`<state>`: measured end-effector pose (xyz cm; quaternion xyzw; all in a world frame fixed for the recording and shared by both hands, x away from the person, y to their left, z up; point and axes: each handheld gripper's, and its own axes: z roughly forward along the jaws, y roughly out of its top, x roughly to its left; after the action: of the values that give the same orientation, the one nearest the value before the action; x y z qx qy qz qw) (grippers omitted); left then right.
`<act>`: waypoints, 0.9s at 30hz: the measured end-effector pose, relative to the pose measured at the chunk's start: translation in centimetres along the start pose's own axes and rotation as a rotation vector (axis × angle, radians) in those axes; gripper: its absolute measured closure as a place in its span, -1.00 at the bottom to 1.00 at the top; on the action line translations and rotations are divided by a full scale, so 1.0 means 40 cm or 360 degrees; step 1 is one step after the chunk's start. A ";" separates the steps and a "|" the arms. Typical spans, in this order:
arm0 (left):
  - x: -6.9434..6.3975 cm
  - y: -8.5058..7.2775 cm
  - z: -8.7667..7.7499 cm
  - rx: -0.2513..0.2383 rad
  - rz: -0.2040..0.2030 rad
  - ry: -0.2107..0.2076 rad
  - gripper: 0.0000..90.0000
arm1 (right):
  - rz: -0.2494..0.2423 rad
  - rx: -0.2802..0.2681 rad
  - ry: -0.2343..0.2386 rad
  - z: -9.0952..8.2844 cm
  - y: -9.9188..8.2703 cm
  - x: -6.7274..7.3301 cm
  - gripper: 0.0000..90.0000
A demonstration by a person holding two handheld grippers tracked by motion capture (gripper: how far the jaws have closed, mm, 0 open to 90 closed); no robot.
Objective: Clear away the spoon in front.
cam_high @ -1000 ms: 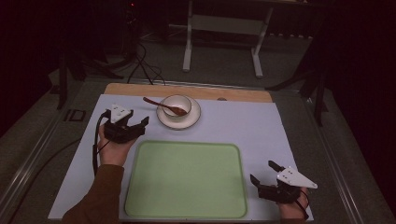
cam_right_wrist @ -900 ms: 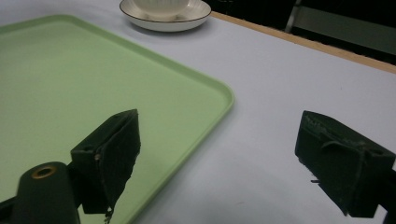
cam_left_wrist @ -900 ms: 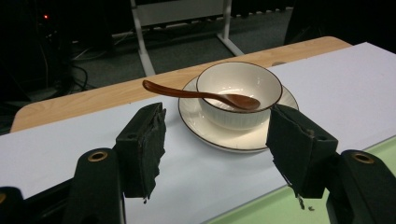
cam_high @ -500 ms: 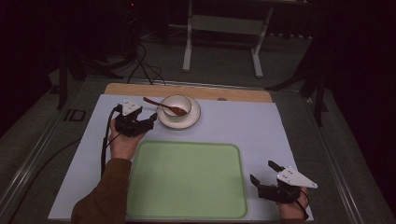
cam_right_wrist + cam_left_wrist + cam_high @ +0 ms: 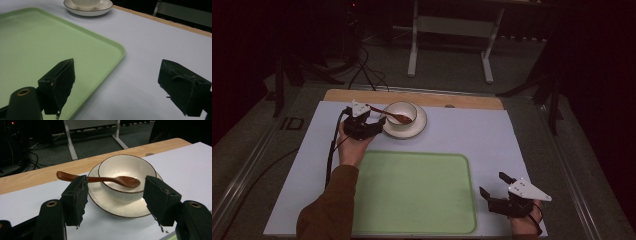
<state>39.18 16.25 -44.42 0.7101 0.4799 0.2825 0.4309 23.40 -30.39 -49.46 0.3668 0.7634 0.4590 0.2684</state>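
The left gripper [image 5: 371,121] sits just beside the white saucer [image 5: 418,131], its jaws spread wide and empty, pointed at the dark wooden spoon [image 5: 100,179] that lies across the white bowl [image 5: 127,176]; in the left gripper view the near jaw stands right at the spoon's handle, which juts out past the bowl's rim over the saucer and toward the wooden table edge [image 5: 32,176], so the handle looks like the part meant to be gripped, though nothing is clamped yet. The spoon rests with its scoop inside the bowl and its handle free in the air, which leaves room for a jaw on each side without touching the china. The bowl stands on the saucer at the far side of the white mat [image 5: 472,132], well apart from the right gripper [image 5: 498,189]. That one rests low at the near right corner, jaws apart and holding nothing, beside the green tray [image 5: 412,192], probably parked out of the way while the left hand works; the tray lies bare between the two, likely the place where things are to be set
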 end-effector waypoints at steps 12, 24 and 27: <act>0.002 -0.021 0.090 0.0092 -0.0060 0.0009 -0.25 | 0.0018 -0.0004 -0.0003 -0.001 -0.001 -0.005 -0.69; 0.017 -0.030 0.150 0.0165 -0.0153 0.0096 -0.49 | 0.0046 -0.0001 -0.0007 -0.002 -0.004 -0.009 -0.69; 0.022 -0.028 0.158 0.0155 -0.0201 0.0096 -0.50 | 0.0046 -0.0001 -0.0006 -0.002 -0.004 -0.009 -0.69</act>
<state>44.17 15.11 -48.39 0.6897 0.5497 0.2523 0.3982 23.51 -30.78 -49.53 0.3786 0.7572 0.4624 0.2634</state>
